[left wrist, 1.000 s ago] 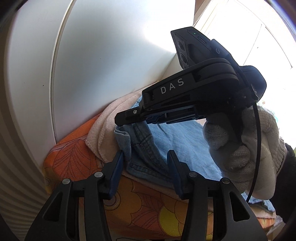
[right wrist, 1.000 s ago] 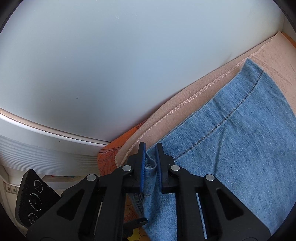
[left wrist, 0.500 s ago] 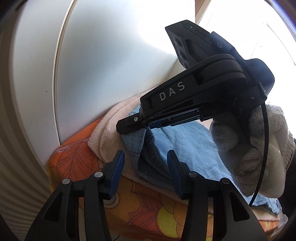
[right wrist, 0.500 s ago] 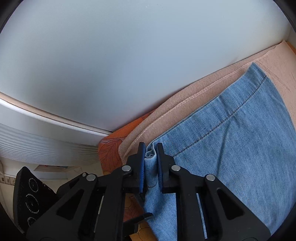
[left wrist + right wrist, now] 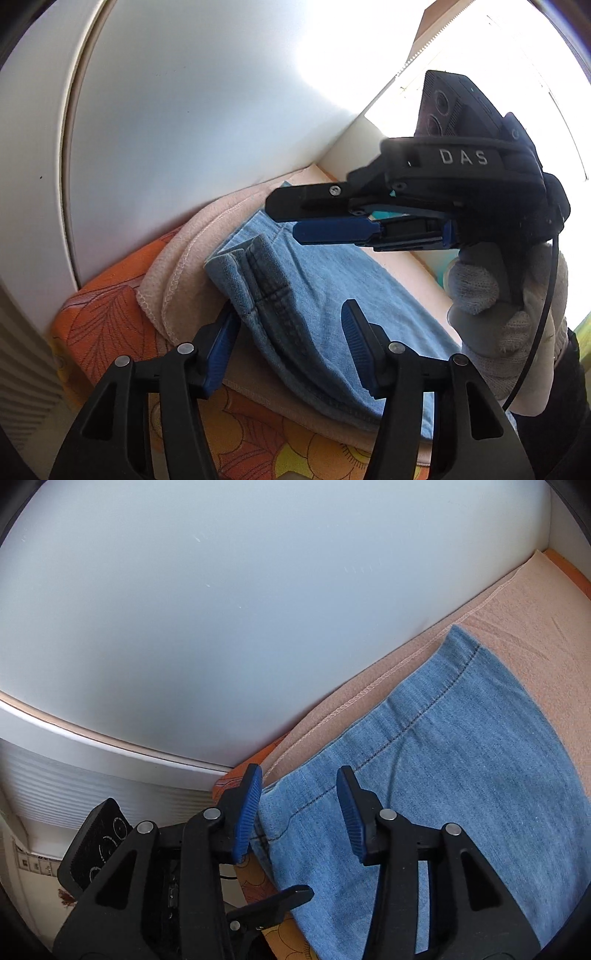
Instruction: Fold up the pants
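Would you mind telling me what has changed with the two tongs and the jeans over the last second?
The right tongs, a second ago pinched on the jeans edge, have just opened, let it go and lifted clear. The left tongs have just opened a little wider around the folded corner without gripping it. The jeans still lie folded on the beige cloth.

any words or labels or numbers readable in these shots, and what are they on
"DAS": raised letters on the black body of the right gripper, seen from the left wrist view.
Dial-like rings on a black device at the lower left of the right wrist view: markings too small to read.
Nothing readable on the jeans, the peach towel or the orange floral cloth.
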{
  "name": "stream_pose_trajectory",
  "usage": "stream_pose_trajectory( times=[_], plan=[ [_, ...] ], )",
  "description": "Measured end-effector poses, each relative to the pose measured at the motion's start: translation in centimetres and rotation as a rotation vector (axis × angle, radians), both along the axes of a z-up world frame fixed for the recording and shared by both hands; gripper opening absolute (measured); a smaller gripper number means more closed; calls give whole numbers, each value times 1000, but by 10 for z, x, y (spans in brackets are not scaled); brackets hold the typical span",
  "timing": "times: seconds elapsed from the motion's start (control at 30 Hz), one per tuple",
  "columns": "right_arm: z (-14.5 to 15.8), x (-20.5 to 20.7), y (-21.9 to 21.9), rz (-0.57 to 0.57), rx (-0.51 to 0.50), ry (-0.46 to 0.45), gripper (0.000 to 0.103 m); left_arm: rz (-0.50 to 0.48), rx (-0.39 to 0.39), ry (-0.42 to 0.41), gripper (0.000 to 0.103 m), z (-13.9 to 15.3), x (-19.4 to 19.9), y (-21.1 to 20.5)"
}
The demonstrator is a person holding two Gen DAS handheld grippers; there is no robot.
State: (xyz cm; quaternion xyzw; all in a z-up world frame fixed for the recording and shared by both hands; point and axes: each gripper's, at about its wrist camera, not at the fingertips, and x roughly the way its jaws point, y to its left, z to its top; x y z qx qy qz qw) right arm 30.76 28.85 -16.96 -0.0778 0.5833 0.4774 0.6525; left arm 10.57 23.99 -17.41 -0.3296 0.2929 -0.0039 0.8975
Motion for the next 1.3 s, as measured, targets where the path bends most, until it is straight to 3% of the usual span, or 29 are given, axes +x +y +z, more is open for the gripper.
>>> stream_pose_trajectory(
  times=[0.07,0.2,0.33,0.4,0.47,0.53,0.9,1.03,1.17,1.2,1.27,1.3],
  plan=[
    [-3,2,-5,-5,-4,14,44,5,-15,-3,56,1,1,3],
    [-7,8,-10,-46,-4,13,44,39,73,61,56,1,5,4],
    [0,17,-21,-72,9,11,44,98,93,103,54,-4,16,9],
    [6,20,-25,-79,15,-1,44,114,121,77,41,-5,16,11],
    [7,21,-36,-87,14,-22,46,119,174,60,21,-6,10,8],
    [20,12,-42,-93,15,-29,54,106,188,34,16,-6,8,7],
    [12,7,-9,-84,-67,-77,61,-8,306,-57,14,15,-3,-39],
    [10,19,-10,-128,-130,-127,61,-43,322,-75,14,21,-5,-50],
    [5,32,-18,-153,-156,-117,61,-85,348,-87,13,26,-7,-61],
    [7,35,-22,-161,-159,-120,57,-96,352,-89,13,26,-5,-63],
    [9,40,-29,-167,-156,-104,33,-119,361,-91,13,29,-7,-71],
    [11,41,-33,-166,-150,-101,26,-127,362,-91,13,29,-6,-74]
  ],
)
